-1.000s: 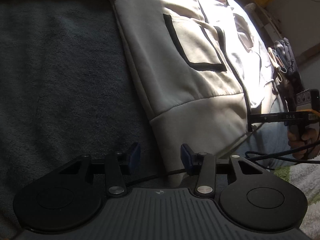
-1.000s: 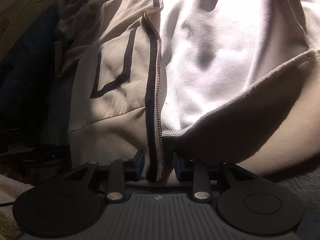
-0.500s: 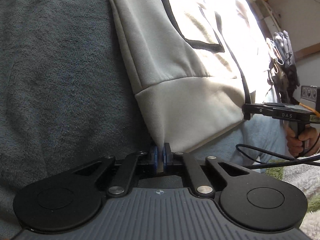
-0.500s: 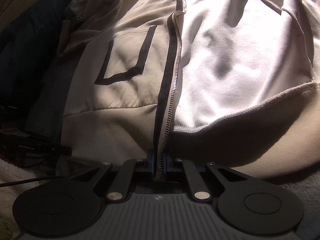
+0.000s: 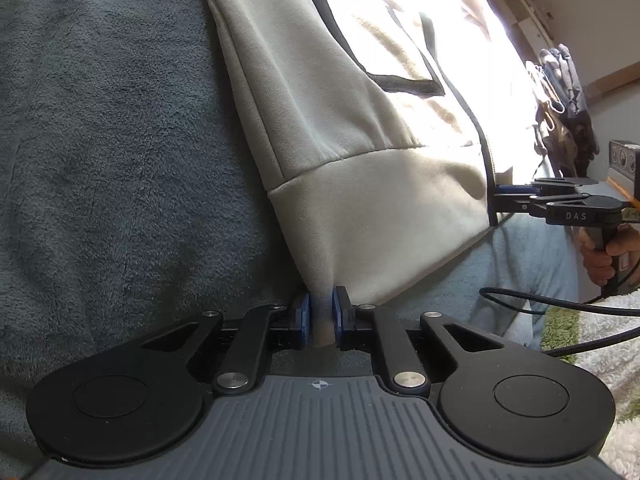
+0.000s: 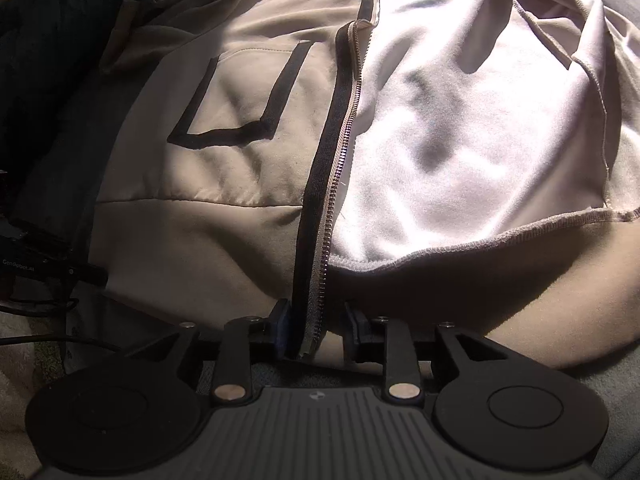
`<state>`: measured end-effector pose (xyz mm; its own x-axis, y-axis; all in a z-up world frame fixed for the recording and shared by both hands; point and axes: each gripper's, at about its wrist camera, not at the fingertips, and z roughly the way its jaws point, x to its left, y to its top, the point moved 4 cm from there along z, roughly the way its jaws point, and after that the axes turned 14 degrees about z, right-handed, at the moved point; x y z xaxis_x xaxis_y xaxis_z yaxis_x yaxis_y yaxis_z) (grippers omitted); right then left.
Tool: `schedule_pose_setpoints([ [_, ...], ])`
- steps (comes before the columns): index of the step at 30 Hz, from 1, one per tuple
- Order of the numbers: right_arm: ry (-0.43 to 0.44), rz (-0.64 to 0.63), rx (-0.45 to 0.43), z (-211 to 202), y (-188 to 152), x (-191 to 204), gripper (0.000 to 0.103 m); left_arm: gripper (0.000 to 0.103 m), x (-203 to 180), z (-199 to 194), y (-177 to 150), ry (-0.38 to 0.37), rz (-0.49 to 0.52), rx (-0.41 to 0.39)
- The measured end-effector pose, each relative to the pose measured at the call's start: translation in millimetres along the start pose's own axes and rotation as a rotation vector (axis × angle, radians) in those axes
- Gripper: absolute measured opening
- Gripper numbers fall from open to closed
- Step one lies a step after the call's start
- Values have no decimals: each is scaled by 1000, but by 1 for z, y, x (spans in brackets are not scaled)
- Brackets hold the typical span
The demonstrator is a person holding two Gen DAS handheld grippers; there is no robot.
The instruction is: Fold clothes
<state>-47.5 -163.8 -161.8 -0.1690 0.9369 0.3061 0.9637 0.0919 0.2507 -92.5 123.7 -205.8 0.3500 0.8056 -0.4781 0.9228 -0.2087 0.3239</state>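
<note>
Hoodie [image 6: 248, 168] lies lengthwise away, hem toward the left gripper [image 5: 322, 316].

There were two grippers, the left gripper [image 5: 321, 317] and the right gripper [image 6: 318, 334], one beige zip-up hoodie [image 5: 340, 128] reaching between the jaws of both, one black-trimmed pocket [image 6: 236, 100] ahead of the right jaws, one zipper [image 6: 334, 200], and one grey fleece blanket [image 5: 112, 128] beneath.

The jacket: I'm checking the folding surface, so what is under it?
The jacket lies on a grey fleece blanket, bare beside the hem. Whatever sits beneath the cloth itself is covered.
</note>
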Motion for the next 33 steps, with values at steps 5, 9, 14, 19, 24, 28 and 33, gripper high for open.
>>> schedule_pose_setpoints([
  [5, 43, 2, -126, -34, 29, 0, 38, 35, 15, -38, 0, 89, 65, -48],
  [9, 196, 18, -163, -31, 46, 18, 38, 41, 41, -69, 15, 199, 54, -114],
  [14, 191, -66, -91, 27, 48, 50, 37, 50, 68, -86, 54, 405, 33, -236],
  [19, 84, -162, -58, 55, 42, 65, 36, 51, 98, -92, 81, 624, -24, -348],
  [24, 81, -136, -41, 57, 42, 63, 36, 53, 129, -111, 114, 815, -27, -470],
  [28, 70, -120, -38, 58, 42, 65, 37, 59, 149, -122, 142, 1017, -19, -524],
  [33, 62, -103, -26, 60, 45, 65, 38, 84, 165, -130, 174, 1211, -18, -563],
])
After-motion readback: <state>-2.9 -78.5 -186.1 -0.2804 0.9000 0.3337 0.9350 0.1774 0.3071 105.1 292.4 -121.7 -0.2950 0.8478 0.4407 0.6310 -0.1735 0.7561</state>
